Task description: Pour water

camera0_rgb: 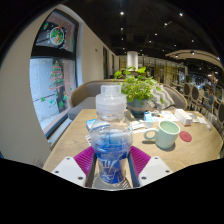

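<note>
At far left, a poster-hung window [52, 70] lights the room where you stand at a pale wooden bench [70, 135], your hand-held gripper [111, 165] pointed along its length. Left of centre, a clear plastic water bottle [110, 135] with a blue label and a white cap fills the foreground between the two fingers; the pink pads [84, 158] press against its sides, so the fingers stand narrowed to the bottle's width and appear clamped on it. The bottle is upright, cap on, which suggests you are carrying it toward the pour, not tipping it yet. Beyond it sits a potted green plant [135, 88], placed mid-bench as decoration and clear of your path. Further right, a mint-green mug [167, 133] waits open-mouthed with a paler cup [150, 133] just beside it, the mug being the likely target for the water. At far right, a small red object [185, 136] lies near the bench's edge; what it is cannot be made out.
</note>
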`<state>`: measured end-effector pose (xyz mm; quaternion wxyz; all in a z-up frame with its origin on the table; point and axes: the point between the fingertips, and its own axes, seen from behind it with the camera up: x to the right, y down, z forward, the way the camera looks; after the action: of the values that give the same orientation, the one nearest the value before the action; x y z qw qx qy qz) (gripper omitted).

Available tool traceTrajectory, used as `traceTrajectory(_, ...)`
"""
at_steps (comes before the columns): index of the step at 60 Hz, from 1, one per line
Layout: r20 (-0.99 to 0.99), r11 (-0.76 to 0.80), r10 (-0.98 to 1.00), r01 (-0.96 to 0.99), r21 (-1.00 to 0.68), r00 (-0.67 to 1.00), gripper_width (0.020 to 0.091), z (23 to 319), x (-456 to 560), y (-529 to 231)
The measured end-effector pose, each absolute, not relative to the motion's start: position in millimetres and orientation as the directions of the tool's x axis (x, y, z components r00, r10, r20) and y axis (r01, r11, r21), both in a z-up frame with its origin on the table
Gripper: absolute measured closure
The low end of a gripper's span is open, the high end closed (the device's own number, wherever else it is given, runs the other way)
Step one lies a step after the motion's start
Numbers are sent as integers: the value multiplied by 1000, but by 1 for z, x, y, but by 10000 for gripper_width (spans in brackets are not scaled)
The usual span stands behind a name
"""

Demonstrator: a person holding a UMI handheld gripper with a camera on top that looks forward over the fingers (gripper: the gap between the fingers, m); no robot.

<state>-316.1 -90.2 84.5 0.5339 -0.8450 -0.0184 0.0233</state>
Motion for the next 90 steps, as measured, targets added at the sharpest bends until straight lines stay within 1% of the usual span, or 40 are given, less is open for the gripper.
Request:
traceTrajectory(2, -15, -426, 52, 9, -905, 999, 572, 84, -316, -89)
traceTrajectory(10, -2, -420, 77, 31, -907, 997, 674, 85, -325, -84)
traceTrajectory(12, -2, -423, 79, 32, -906, 997, 677, 85, -327, -84)
traceTrajectory(13, -4, -422, 83, 31, -906, 997, 720, 85, -327, -83)
traceTrajectory(15, -8, -421, 74, 24, -907, 997, 727, 86, -326, -82)
traceTrajectory(17, -2, -422, 70, 28, -906, 998, 754, 87, -326, -81)
traceTrajectory(23, -23, -424, 75, 11, -906, 997, 755, 95, -329, -77)
traceTrajectory(29, -156, -403, 74, -113, -908, 985, 755, 129, -335, -66)
traceTrajectory(36, -444, -380, 72, -387, -840, 893, 755, 185, -341, -42)
traceTrajectory(37, -483, -377, 70, -425, -823, 873, 756, 195, -344, -40)
traceTrajectory(41, -639, -360, 63, -580, -731, 766, 755, 218, -332, -19)
traceTrajectory(46, -818, -364, 25, -757, -543, 574, 756, 242, -325, -1)
traceTrajectory(52, -960, -349, -34, -904, -249, 277, 758, 241, -303, 28)
traceTrajectory(53, -973, -347, -48, -917, -194, 224, 760, 246, -298, 26)
traceTrajectory(56, -995, -325, -68, -945, -44, 70, 761, 238, -285, 41)
traceTrajectory(59, -993, -299, -90, -949, 101, -77, 763, 230, -272, 50)
traceTrajectory(60, -987, -289, -102, -946, 147, -122, 759, 234, -266, 47)
traceTrajectory(66, -933, -241, -110, -901, 360, -344, 760, 213, -244, 66)
traceTrajectory(68, -909, -232, -104, -879, 417, -404, 760, 211, -239, 70)
traceTrajectory(69, -894, -225, -107, -865, 448, -435, 760, 216, -232, 60)
traceTrajectory(71, -870, -201, -109, -846, 493, -481, 760, 207, -228, 72)
traceTrajectory(74, -833, -186, -93, -812, 553, -546, 760, 202, -220, 78)
traceTrajectory(79, -794, -160, -104, -777, 608, -600, 761, 187, -208, 79)
traceTrajectory(85, -784, -156, -140, -768, 621, -605, 760, 169, -209, 81)
traceTrajectory(86, -784, -158, -144, -768, 620, -603, 760, 170, -208, 73)
traceTrajectory(90, -799, -172, -161, -780, 601, -580, 762, 170, -212, 82)
